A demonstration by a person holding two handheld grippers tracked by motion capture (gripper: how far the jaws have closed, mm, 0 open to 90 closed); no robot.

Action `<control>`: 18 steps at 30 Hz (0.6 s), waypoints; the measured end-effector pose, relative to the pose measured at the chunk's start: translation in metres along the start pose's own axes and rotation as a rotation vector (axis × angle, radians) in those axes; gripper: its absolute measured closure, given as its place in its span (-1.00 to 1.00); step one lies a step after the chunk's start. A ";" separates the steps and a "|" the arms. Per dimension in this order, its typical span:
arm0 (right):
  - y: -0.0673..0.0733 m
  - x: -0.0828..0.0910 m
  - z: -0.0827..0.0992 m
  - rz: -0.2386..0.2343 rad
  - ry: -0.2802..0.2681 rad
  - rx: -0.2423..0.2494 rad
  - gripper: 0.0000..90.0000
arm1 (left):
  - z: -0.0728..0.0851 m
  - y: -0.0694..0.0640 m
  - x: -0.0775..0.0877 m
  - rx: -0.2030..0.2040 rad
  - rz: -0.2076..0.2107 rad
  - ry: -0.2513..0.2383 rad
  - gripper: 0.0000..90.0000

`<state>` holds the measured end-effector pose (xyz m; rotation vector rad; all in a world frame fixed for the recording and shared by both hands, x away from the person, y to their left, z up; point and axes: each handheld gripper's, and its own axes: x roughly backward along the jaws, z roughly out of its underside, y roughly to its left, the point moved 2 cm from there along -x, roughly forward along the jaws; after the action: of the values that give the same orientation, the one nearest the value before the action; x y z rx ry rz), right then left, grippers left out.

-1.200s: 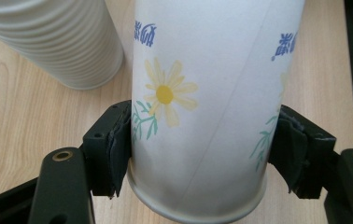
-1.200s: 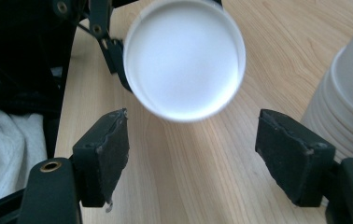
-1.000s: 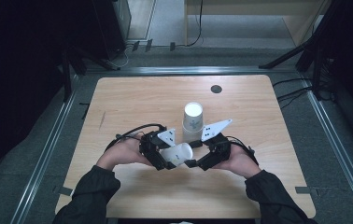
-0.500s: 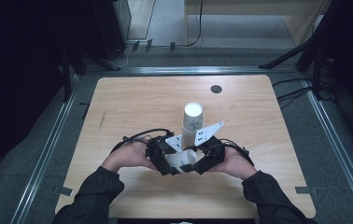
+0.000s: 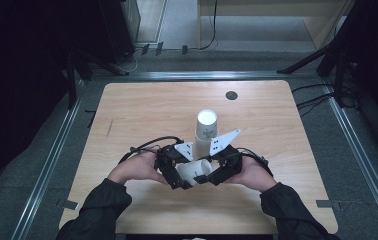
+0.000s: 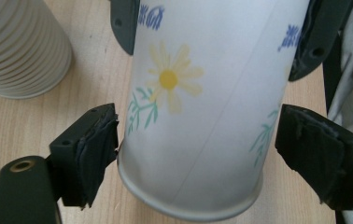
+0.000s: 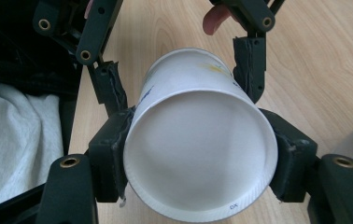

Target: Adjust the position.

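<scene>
A white paper cup (image 5: 194,170) printed with a yellow flower (image 6: 170,79) lies on its side just above the table, between both grippers. My right gripper (image 7: 200,158) is shut on its wide end; its jaws have just been closing, and both pads press on the wall. My left gripper (image 6: 202,154) straddles the other end. Its jaws have just been opening, with the cup still between them: a gap shows at one pad, and the other sits at the cup's edge. In the high view the left gripper (image 5: 184,175) and right gripper (image 5: 204,175) meet tip to tip.
A stack of upturned white paper cups (image 5: 207,127) stands just beyond the grippers, and its ribbed side (image 6: 20,46) is close by in the left gripper view. A dark round hole (image 5: 232,95) lies at the far right of the wooden table (image 5: 142,110). Metal rails frame the table.
The hands have drawn together around the cup. The left jaws have spread away from it, while the right jaws have closed onto it.
</scene>
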<state>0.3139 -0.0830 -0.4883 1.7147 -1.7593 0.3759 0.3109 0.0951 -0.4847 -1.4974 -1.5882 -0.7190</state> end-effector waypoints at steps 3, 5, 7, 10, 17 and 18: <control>-0.001 0.004 0.000 0.005 -0.017 0.001 -0.23 | 0.003 0.002 0.002 0.017 -0.009 -0.028 -0.72; -0.002 0.006 0.001 0.005 -0.025 -0.003 -0.23 | 0.006 0.005 0.004 0.030 0.002 -0.058 -0.72; -0.003 0.008 0.001 0.010 -0.031 -0.001 -0.23 | 0.008 0.008 0.005 0.051 0.007 -0.067 -0.72; -0.003 0.010 0.001 0.014 -0.034 -0.006 -0.23 | 0.010 0.009 0.006 0.051 0.011 -0.079 -0.73; -0.004 0.015 0.002 0.016 -0.057 -0.009 -0.23 | 0.019 0.010 0.012 0.090 0.006 -0.133 -0.73; -0.004 0.016 0.002 0.017 -0.057 -0.009 -0.23 | 0.019 0.010 0.012 0.096 0.003 -0.140 -0.73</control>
<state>0.3184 -0.0975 -0.4807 1.7208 -1.8138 0.3291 0.3176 0.1190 -0.4855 -1.5073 -1.6994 -0.5383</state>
